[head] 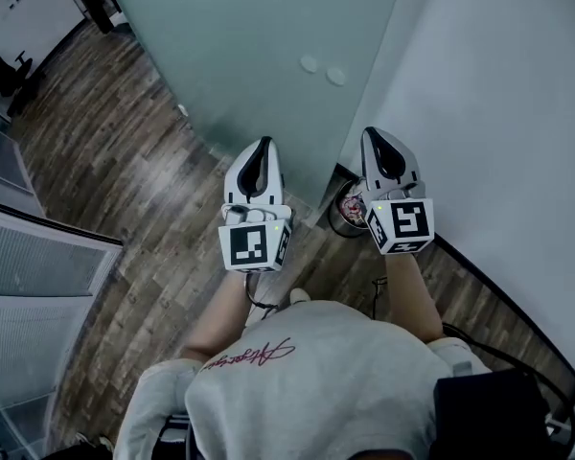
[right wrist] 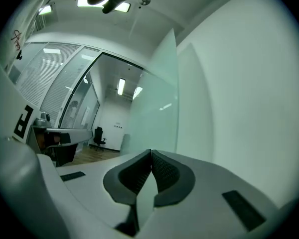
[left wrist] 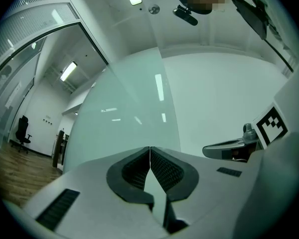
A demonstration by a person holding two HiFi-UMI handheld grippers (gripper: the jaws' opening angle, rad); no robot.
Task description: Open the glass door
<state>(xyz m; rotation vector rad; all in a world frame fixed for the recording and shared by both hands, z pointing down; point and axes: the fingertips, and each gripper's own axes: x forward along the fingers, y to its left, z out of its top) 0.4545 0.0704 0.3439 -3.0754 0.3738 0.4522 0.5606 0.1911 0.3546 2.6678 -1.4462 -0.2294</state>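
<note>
Glass door [head: 249,56]: frosted pane, fills top-centre of head view, ahead of both grippers. Long axis vertical; its foot runs diagonally across the wood floor [head: 125,190] toward the white wall [head: 498,94] at R. In R gripper view the pane [right wrist: 154,98] stands angled off that wall w/ the room showing past its L side, so prob. already swung some way open.

Left gripper [head: 261,144]: jaws pressed together, nothing between (left gripper view [left wrist: 149,151]); door dead ahead, clear of the tips.

Right gripper [head: 376,134]: jaws likewise closed & empty [right wrist: 150,153]. It sits by the wall, pane ahead & slightly L. Both well apart from the glass; no contact.

2 round discs [head: 310,63] on the pane near its wall-side edge, poss. handle fittings. R gripper is the nearer one to them; judged the likelier arm for the next push/pull.

Writing: red script on person's grey top [head: 254,356], not legible. 1 black-white square marker on each cube [head: 249,245]; no brand or label readable on door.
</note>
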